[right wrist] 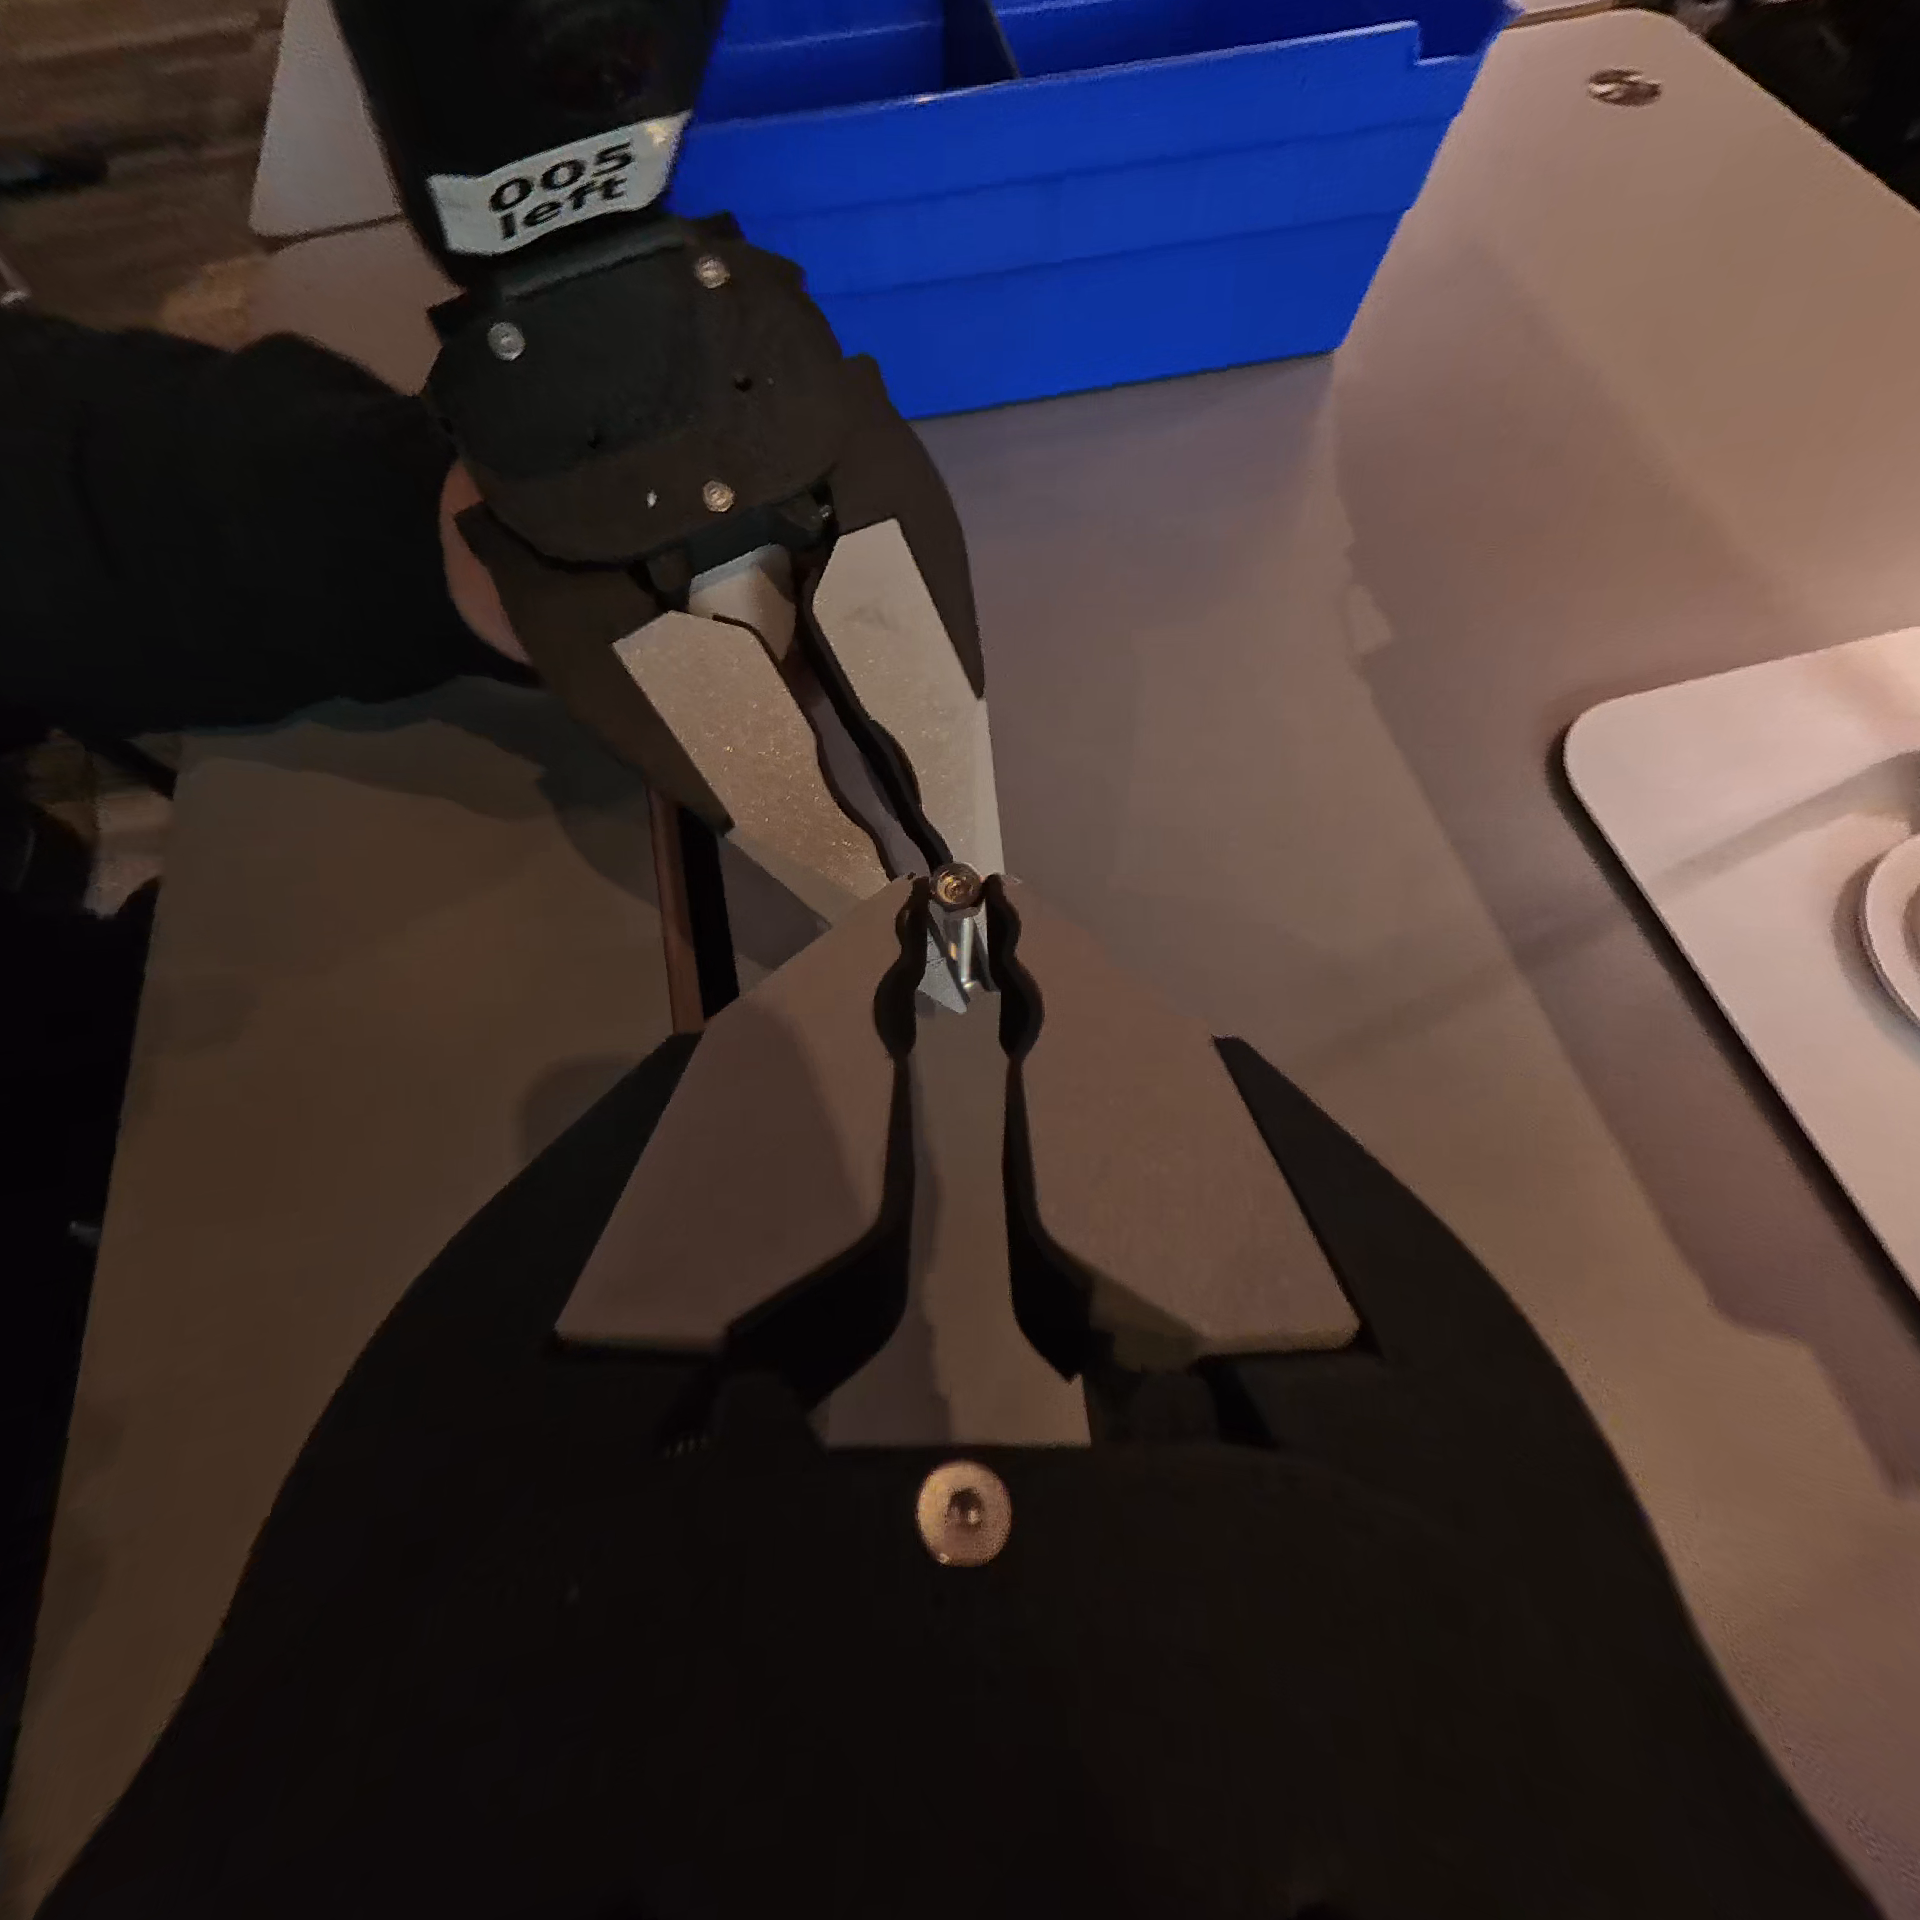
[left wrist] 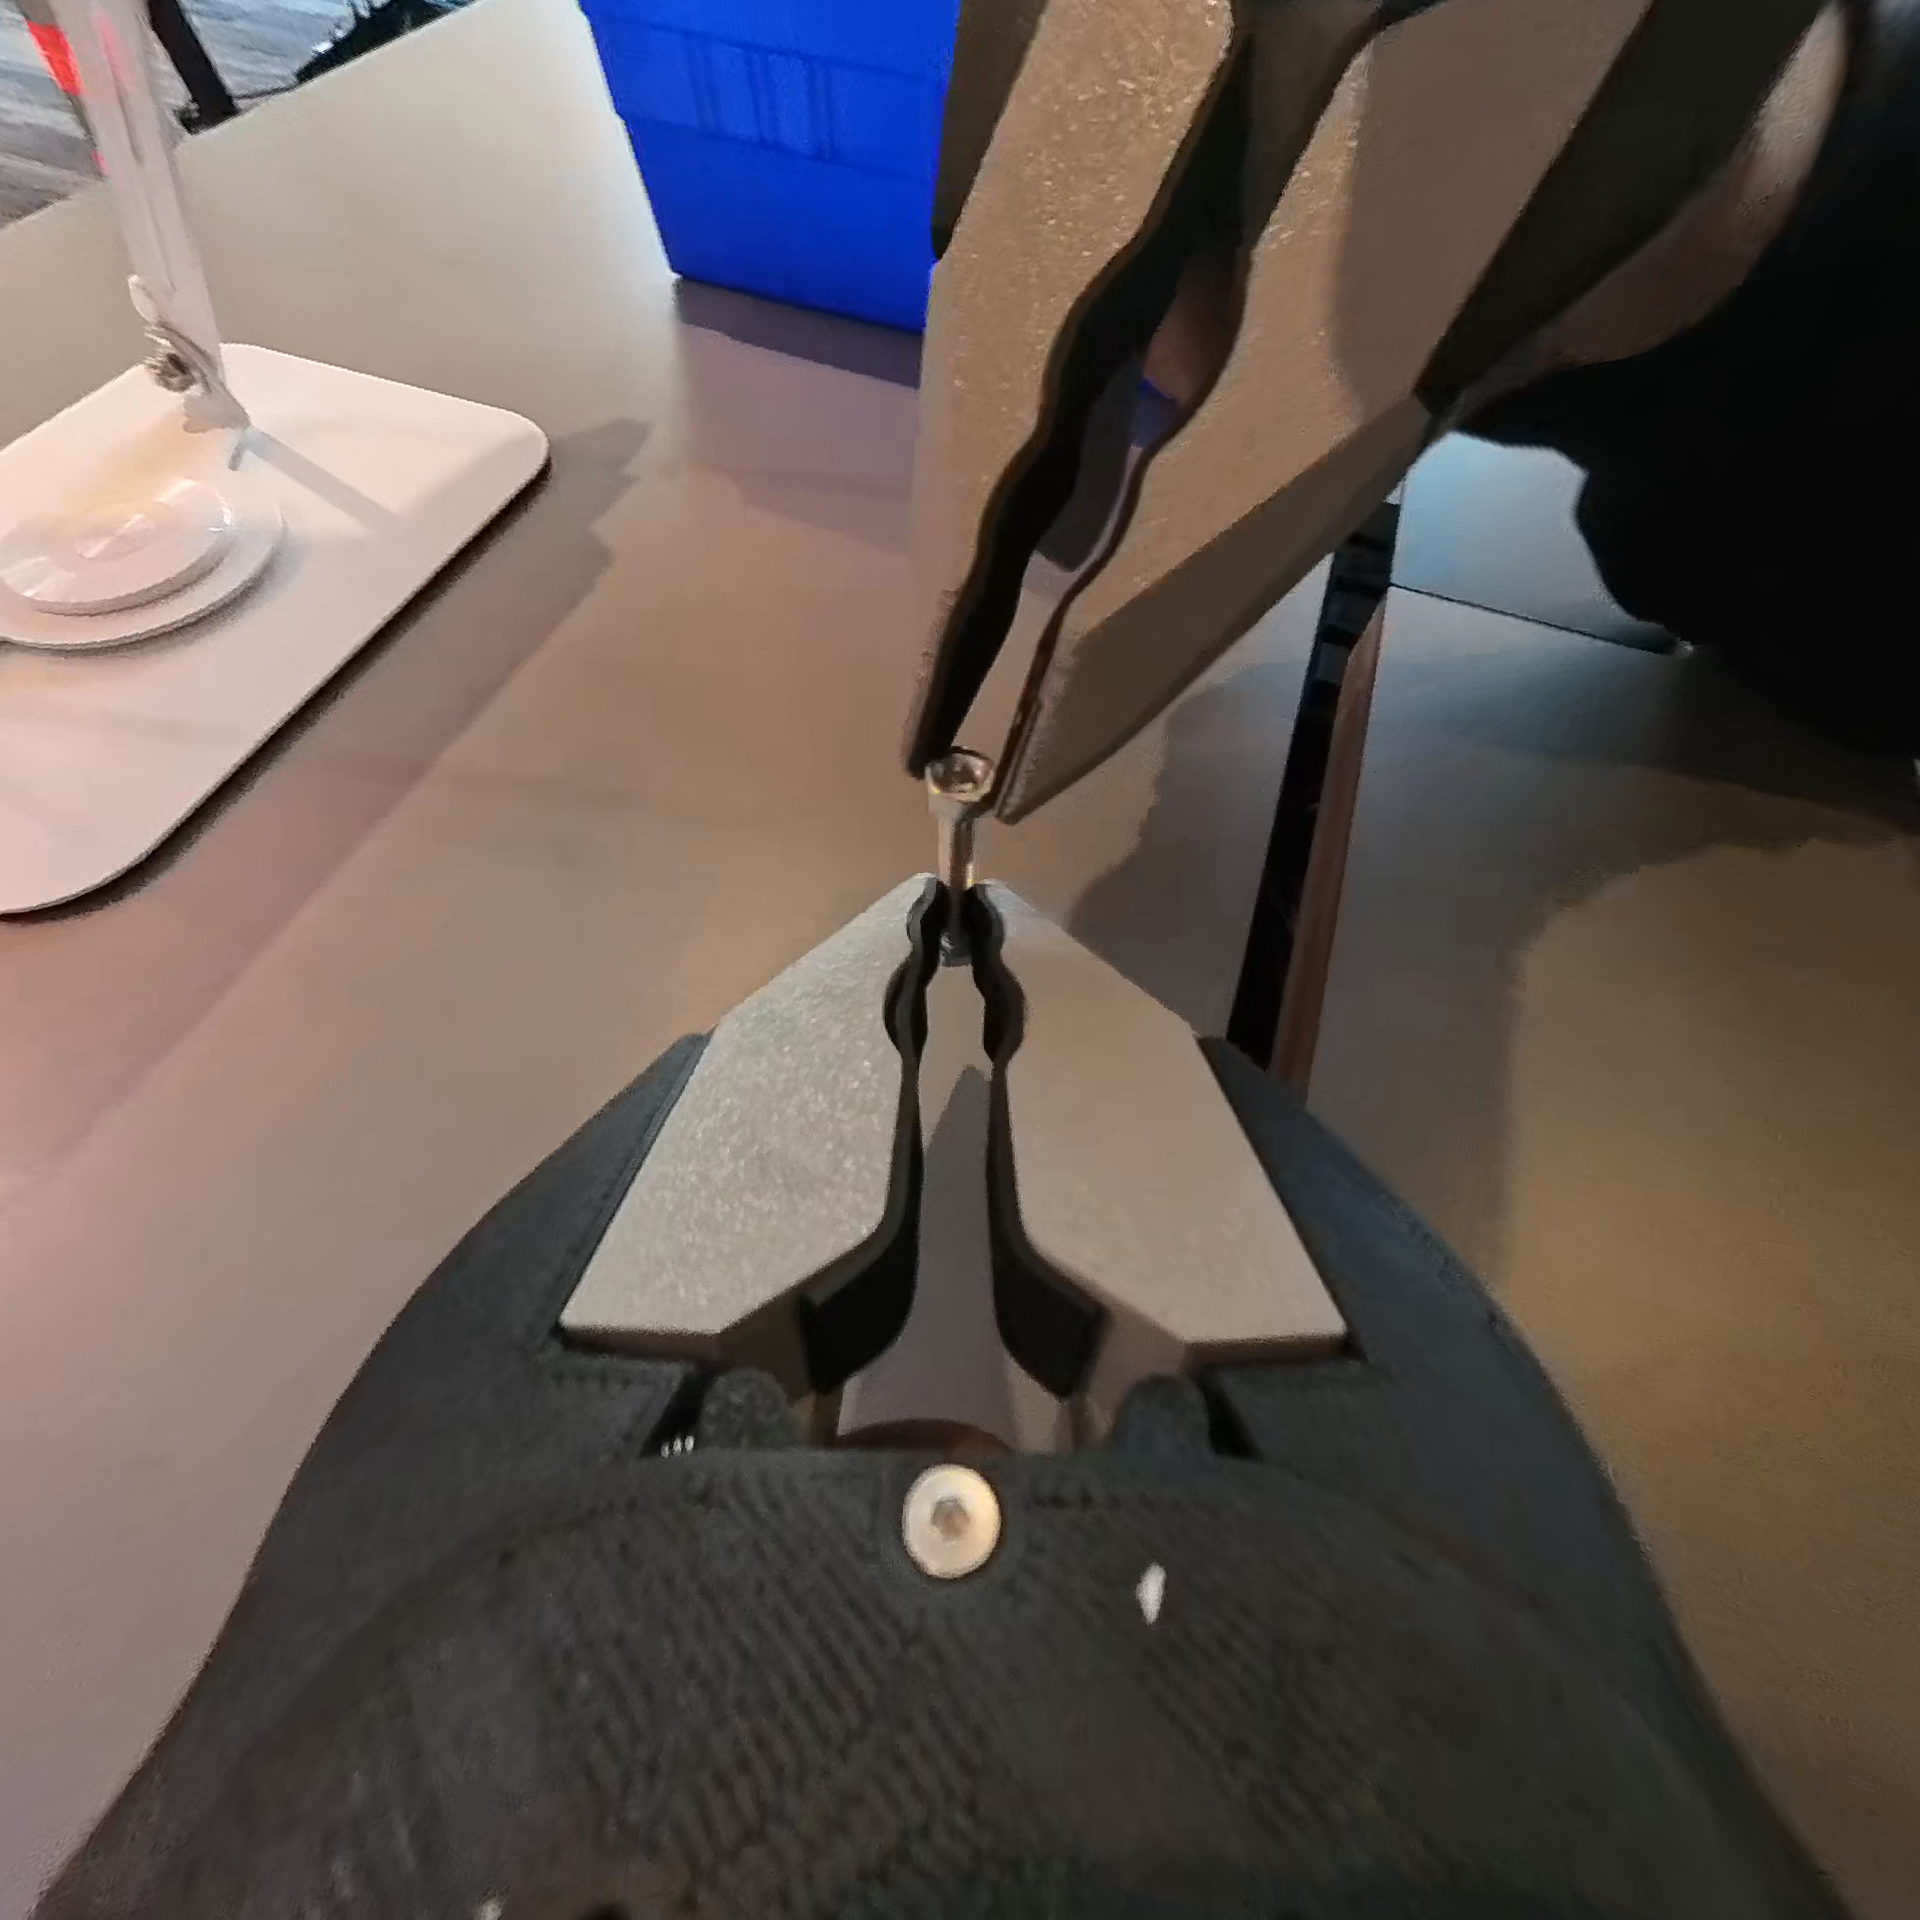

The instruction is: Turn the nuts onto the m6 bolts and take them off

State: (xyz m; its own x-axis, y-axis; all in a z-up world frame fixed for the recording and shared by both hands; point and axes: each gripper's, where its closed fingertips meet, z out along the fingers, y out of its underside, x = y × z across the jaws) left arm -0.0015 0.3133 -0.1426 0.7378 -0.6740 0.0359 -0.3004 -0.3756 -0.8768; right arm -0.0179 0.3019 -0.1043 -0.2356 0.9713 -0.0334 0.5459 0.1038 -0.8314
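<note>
A silver M6 bolt (left wrist: 956,842) hangs between both grippers above the table. My right gripper (left wrist: 964,784) comes down from the top of the left wrist view, shut on the bolt's socket head. My left gripper (left wrist: 954,904) is shut on the bolt's lower end, where a dark nut (left wrist: 951,943) shows between its tips. In the right wrist view, my right gripper (right wrist: 954,894) pinches the bolt head (right wrist: 951,886). The left gripper's fingers (right wrist: 748,748) reach in from the upper left, passing under the right gripper's tips. The nut's threads are hidden.
A blue bin (left wrist: 790,156) stands at the back of the grey table, also in the right wrist view (right wrist: 1091,229). A white stand base (left wrist: 312,582) lies to the left, seen at the right in the other view (right wrist: 1714,831). A dark gap (left wrist: 1309,831) splits the table. A black sleeve (right wrist: 208,520) holds the left gripper. Both grippers' tips are close together, under 4 cm apart.
</note>
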